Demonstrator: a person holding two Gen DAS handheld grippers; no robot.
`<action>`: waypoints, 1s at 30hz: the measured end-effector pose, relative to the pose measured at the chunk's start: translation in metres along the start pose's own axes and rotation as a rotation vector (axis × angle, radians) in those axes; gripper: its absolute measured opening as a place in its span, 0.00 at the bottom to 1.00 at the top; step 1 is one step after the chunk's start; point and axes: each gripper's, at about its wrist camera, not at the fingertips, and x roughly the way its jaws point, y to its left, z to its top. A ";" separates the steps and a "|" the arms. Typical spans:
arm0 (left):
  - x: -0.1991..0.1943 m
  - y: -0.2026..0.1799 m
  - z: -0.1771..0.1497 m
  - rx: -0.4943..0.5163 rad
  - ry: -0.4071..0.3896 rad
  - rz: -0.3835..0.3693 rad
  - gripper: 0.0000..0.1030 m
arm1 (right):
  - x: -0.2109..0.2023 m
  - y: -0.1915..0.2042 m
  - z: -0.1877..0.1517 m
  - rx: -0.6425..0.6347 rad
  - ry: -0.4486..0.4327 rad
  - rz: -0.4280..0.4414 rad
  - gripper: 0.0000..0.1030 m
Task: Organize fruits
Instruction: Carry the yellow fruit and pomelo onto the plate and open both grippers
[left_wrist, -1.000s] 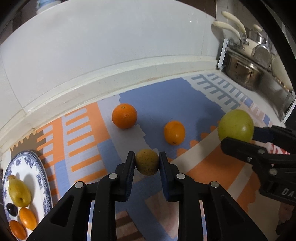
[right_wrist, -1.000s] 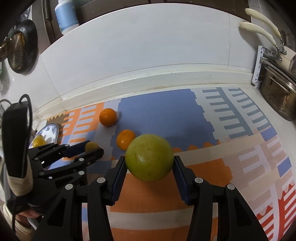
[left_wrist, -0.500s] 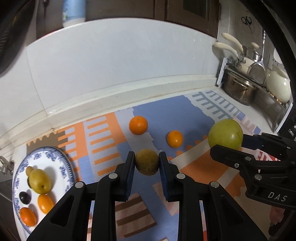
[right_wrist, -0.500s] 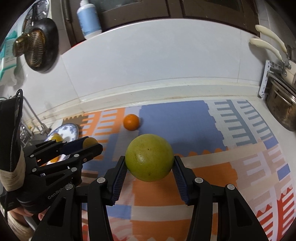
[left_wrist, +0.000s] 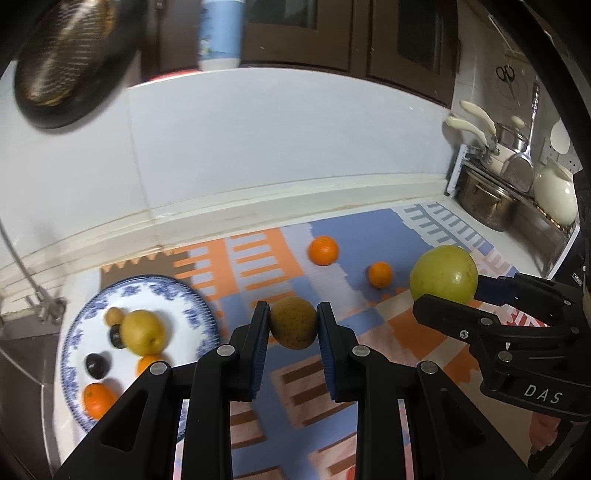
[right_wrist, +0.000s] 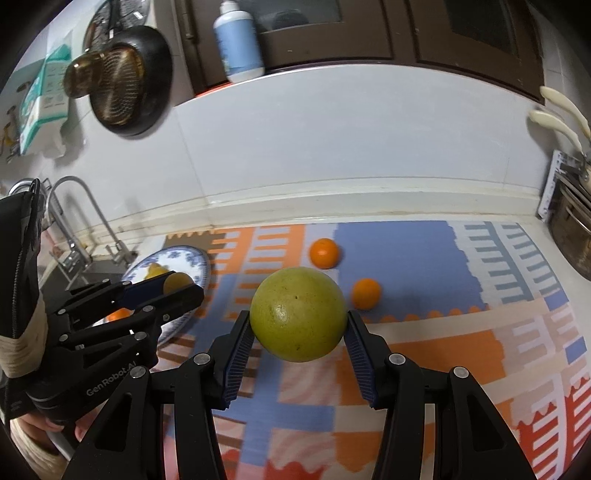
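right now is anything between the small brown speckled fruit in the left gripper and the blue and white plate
Nothing visible blocks the way. The small brown speckled fruit is clamped in the left gripper, and only bare patterned mat lies between it and the blue and white plate. Fruits already crowd the plate's left part.

Both wrist views are evenly and moderately lit from overhead, with a cool white cast on the wall tiles (right_wrist: 332, 147) beyond the jaws. Fruit on the mat (left_wrist: 369, 229) ahead of the jaws casts soft, short shadows. Fisheye distortion bends the counter edge and darkens all corners. Motion blur smears the hanging pan (left_wrist: 70, 62) and bottle (left_wrist: 219, 33) far above the jaws in the left view; the right view is sharper.
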 end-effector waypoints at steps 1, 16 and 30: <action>-0.004 0.005 -0.002 -0.004 -0.003 0.005 0.25 | 0.000 0.005 0.000 -0.004 -0.002 0.005 0.49; -0.059 0.075 -0.022 -0.049 -0.056 0.077 0.25 | 0.003 0.091 0.000 -0.076 -0.018 0.086 0.49; -0.073 0.138 -0.049 -0.090 -0.036 0.141 0.25 | 0.031 0.157 -0.003 -0.135 0.019 0.147 0.49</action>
